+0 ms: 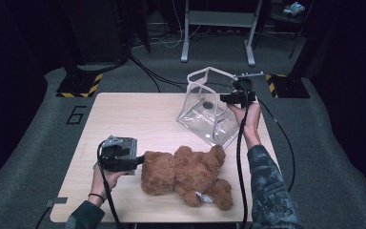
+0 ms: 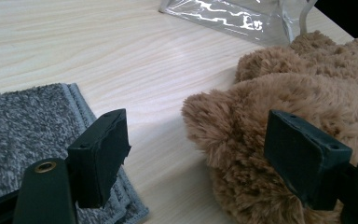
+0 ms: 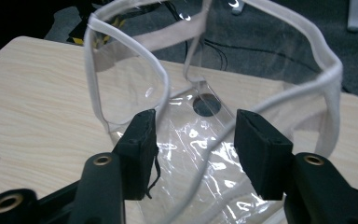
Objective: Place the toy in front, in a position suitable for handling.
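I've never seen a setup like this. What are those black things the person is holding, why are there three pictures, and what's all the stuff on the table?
A person sits at a wooden table holding a hand tool in each hand. Each tool ends in two black jaws: a gripper. The high view looks down from above the person's side; the other two pictures come from small cameras riding on each gripper, looking along its jaws.

On the table lie a brown teddy bear and a clear plastic bag with white trim, standing open.

The left gripper rests beside the bear with its jaws apart; one jaw is against the fur, but nothing is squeezed. The right gripper is at the bag's open rim with its jaws open. The bag's white edging runs between them, unpinched. Neither gripper holds anything.
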`<state>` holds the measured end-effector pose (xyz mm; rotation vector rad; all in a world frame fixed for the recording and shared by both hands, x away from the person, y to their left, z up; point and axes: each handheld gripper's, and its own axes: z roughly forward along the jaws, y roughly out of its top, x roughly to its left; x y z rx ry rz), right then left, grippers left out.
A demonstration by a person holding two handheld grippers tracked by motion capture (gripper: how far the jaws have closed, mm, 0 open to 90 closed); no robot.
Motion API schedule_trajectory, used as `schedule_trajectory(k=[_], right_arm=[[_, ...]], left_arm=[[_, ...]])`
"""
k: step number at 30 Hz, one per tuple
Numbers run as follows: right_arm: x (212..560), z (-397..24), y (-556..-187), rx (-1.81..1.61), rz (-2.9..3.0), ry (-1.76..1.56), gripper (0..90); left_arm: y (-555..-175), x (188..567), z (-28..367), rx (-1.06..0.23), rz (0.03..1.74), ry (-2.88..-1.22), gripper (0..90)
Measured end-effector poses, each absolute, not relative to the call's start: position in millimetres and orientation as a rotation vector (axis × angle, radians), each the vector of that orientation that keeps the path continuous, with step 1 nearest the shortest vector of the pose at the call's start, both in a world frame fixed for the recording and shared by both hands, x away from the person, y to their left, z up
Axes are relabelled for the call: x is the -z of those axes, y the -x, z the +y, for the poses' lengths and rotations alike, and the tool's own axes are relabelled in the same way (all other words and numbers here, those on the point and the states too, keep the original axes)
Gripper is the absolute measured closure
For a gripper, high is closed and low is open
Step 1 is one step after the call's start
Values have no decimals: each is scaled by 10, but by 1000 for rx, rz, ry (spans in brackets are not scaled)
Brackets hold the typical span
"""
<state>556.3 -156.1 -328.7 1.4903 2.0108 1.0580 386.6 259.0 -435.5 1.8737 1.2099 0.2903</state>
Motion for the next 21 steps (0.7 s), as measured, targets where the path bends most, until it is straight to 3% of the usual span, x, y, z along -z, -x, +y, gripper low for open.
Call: schedule_trajectory(k=[8,11,15,19,21], right_arm=[[3314,-1272,-5715,-981,2101,-1478,486],[3335,-1244,-5806,-954,2114,-1508,531],[3353,-1158,-5896,-882,2138,-1519,654],[3390,-1080,-5930,-846,2142,-1512,851],[3388,-1055,-5933,-836,2145,-1490,879]], left_arm=[[-3873,4344,2563,-281,1195,-1888,215],[-3882,4340,2560,-284,1196,-1886,215],[-3882,4345,2539,-276,1191,-1891,215],[-3881,4342,2534,-278,1172,-1916,215],[-3882,4347,2538,-278,1176,-1912,215]])
